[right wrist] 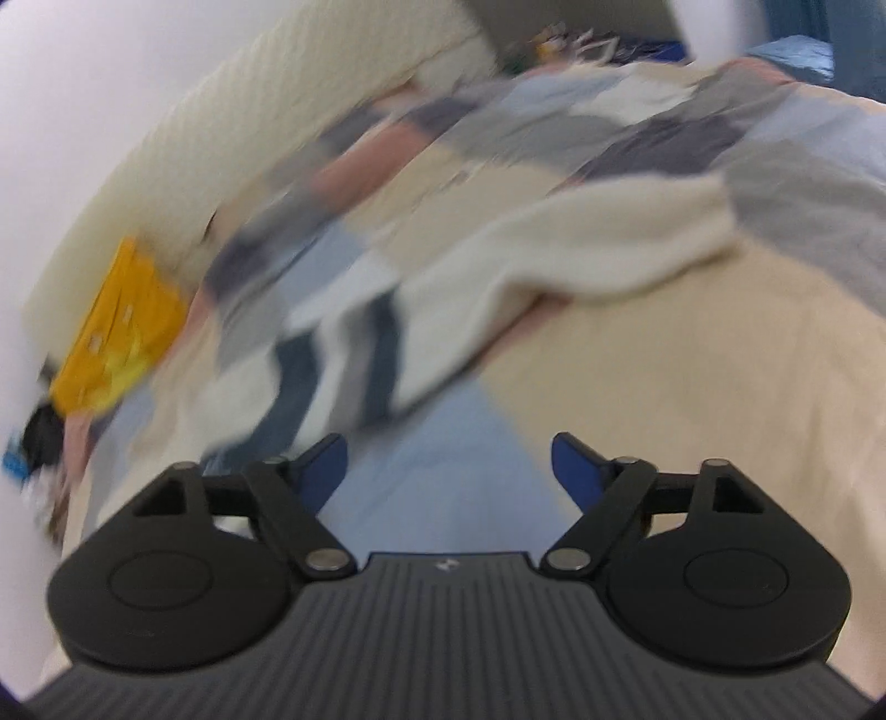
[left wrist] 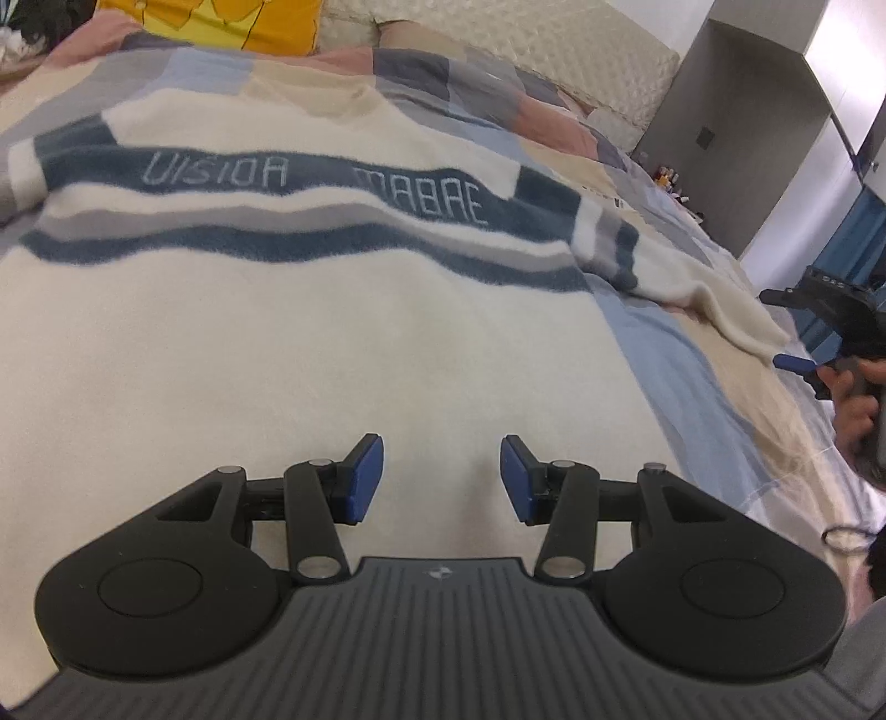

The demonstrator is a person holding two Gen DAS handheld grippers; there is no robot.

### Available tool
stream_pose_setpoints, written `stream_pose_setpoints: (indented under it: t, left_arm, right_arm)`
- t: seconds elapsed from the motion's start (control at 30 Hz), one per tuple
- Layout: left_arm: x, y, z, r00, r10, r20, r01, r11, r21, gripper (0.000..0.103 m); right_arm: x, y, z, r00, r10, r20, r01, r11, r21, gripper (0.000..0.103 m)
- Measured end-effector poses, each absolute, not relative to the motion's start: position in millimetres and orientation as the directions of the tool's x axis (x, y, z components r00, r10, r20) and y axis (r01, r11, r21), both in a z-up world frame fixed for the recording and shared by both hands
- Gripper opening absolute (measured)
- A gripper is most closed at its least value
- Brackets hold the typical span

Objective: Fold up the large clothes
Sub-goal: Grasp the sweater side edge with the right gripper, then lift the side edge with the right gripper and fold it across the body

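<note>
A cream sweater (left wrist: pixel 288 343) with navy and grey stripes and lettering lies flat on the patchwork bedspread (left wrist: pixel 681 354). My left gripper (left wrist: pixel 441 479) is open and empty, hovering over the sweater's lower body. The sweater's right sleeve (left wrist: pixel 714 299) stretches out to the right. In the right wrist view, which is blurred, that sleeve (right wrist: pixel 581 243) lies ahead of my right gripper (right wrist: pixel 449 471), which is open and empty above the bedspread (right wrist: pixel 692 376). The right gripper also shows at the right edge of the left wrist view (left wrist: pixel 797 363), held in a hand.
A yellow garment (left wrist: pixel 221 22) lies at the head of the bed, also in the right wrist view (right wrist: pixel 122 332). A quilted cream headboard (left wrist: pixel 554 50) stands behind. A grey cabinet (left wrist: pixel 736 111) stands to the right of the bed.
</note>
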State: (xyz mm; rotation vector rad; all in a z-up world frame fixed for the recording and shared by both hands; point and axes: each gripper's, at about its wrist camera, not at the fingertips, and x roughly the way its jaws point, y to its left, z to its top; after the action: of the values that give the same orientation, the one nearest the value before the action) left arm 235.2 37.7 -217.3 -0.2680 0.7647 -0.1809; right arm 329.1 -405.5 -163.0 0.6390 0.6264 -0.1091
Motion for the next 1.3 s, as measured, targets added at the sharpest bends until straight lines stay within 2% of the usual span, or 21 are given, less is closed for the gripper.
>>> stream_pose_setpoints:
  t: [0.23, 0.33, 0.47, 0.53, 0.6, 0.63, 0.7, 0.77, 0.8, 0.97, 1.07, 1.17, 1.3]
  left_arm:
    - [244, 34, -216, 0.723, -0.222, -0.654, 0.049, 0.961, -0.272, 0.053]
    - [250, 37, -220, 0.720, -0.239, -0.651, 0.037, 0.950, -0.309, 0.053]
    - [256, 39, -221, 0.731, -0.217, -0.647, 0.015, 0.953, -0.303, 0.053]
    - [261, 39, -222, 0.732, -0.212, -0.648, 0.001, 0.951, -0.311, 0.053]
    - [266, 41, -223, 0.730, -0.212, -0.650, -0.010, 0.947, -0.320, 0.053]
    - [269, 41, -224, 0.728, -0.208, -0.653, -0.016, 0.947, -0.319, 0.053]
    - [273, 42, -225, 0.728, -0.197, -0.657, -0.026, 0.949, -0.314, 0.053]
    - [276, 42, -225, 0.728, -0.189, -0.659, -0.034, 0.950, -0.310, 0.053]
    - [277, 43, -225, 0.728, -0.185, -0.660, -0.039, 0.950, -0.310, 0.053]
    - [278, 45, -224, 0.725, -0.171, -0.667, -0.052, 0.952, -0.301, 0.053]
    - [277, 46, -224, 0.721, -0.141, -0.679, -0.067, 0.960, -0.270, 0.053]
    - [277, 49, -227, 0.715, -0.159, -0.680, -0.070, 0.953, -0.296, 0.053]
    - [280, 53, -231, 0.713, -0.163, -0.682, -0.078, 0.948, -0.309, 0.053]
  right_arm:
    - [379, -490, -227, 0.829, -0.008, -0.559, 0.421, 0.668, 0.614, 0.082]
    - [390, -515, -241, 0.872, -0.034, -0.489, 0.408, 0.603, 0.685, 0.082]
    - [414, -534, -246, 0.891, -0.102, -0.442, 0.405, 0.618, 0.674, 0.081]
    - [424, -543, -247, 0.898, -0.139, -0.418, 0.410, 0.613, 0.675, 0.075]
    - [434, -554, -249, 0.894, -0.161, -0.419, 0.426, 0.600, 0.677, 0.054]
    - [437, -558, -251, 0.892, -0.172, -0.418, 0.434, 0.587, 0.684, 0.049]
    - [446, -567, -250, 0.884, -0.197, -0.425, 0.455, 0.572, 0.682, 0.029]
    - [456, -574, -248, 0.868, -0.208, -0.451, 0.480, 0.586, 0.653, 0.015]
    - [460, -575, -246, 0.864, -0.206, -0.459, 0.483, 0.596, 0.642, 0.012]
    - [461, -577, -228, 0.865, -0.243, -0.439, 0.485, 0.629, 0.607, 0.011]
    - [468, -581, -226, 0.845, -0.271, -0.462, 0.517, 0.638, 0.571, 0.011]
    - [476, -580, -229, 0.811, -0.300, -0.502, 0.560, 0.647, 0.517, 0.011]
    - [480, -561, -207, 0.802, -0.343, -0.489, 0.572, 0.676, 0.464, 0.011]
